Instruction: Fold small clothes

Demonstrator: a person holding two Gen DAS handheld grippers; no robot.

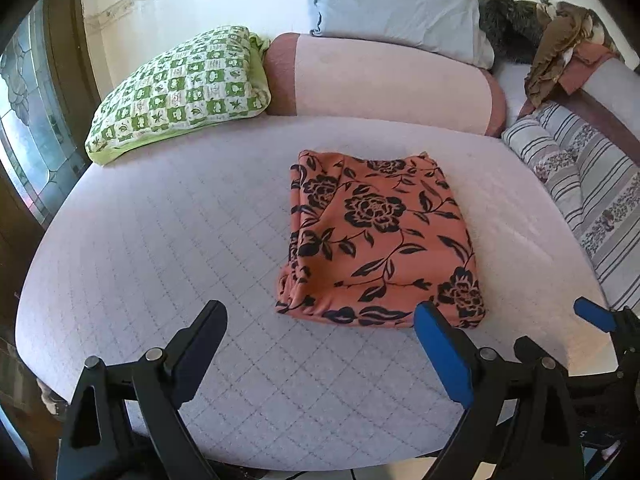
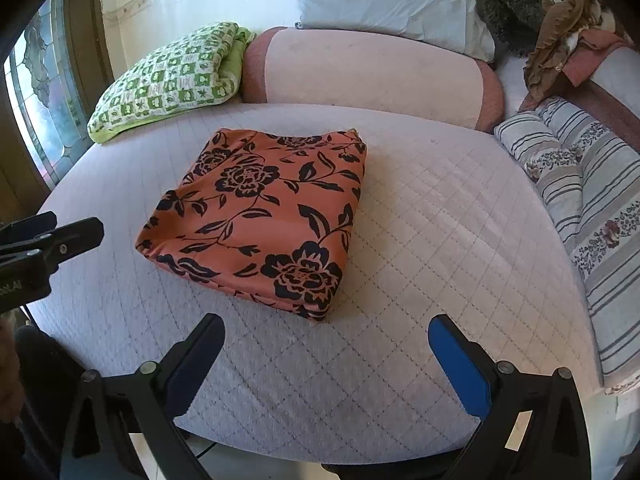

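Note:
An orange garment with a black flower print [image 1: 380, 236] [image 2: 260, 216] lies folded into a flat rectangle on the pale quilted mattress [image 1: 160, 280] [image 2: 440, 240]. My left gripper [image 1: 320, 312] hovers open just short of the garment's near edge, nothing between its fingers. My right gripper [image 2: 326, 328] also stands open, just in front of the garment's near corner, holding nothing. In the left wrist view the right gripper's blue fingertip [image 1: 594, 314] shows at the far right. In the right wrist view a black finger of the left gripper [image 2: 76, 236] shows at the left edge.
A green checked pillow [image 1: 180, 88] [image 2: 168, 76], a pink bolster [image 1: 384, 80] [image 2: 372, 76] and a pale blue pillow [image 1: 400, 4] line the far side. Striped cushions [image 1: 580, 184] [image 2: 580, 200] run along the right. Loose brown clothes [image 1: 560, 44] pile at the back right. A stained-glass window [image 1: 24, 120] is on the left.

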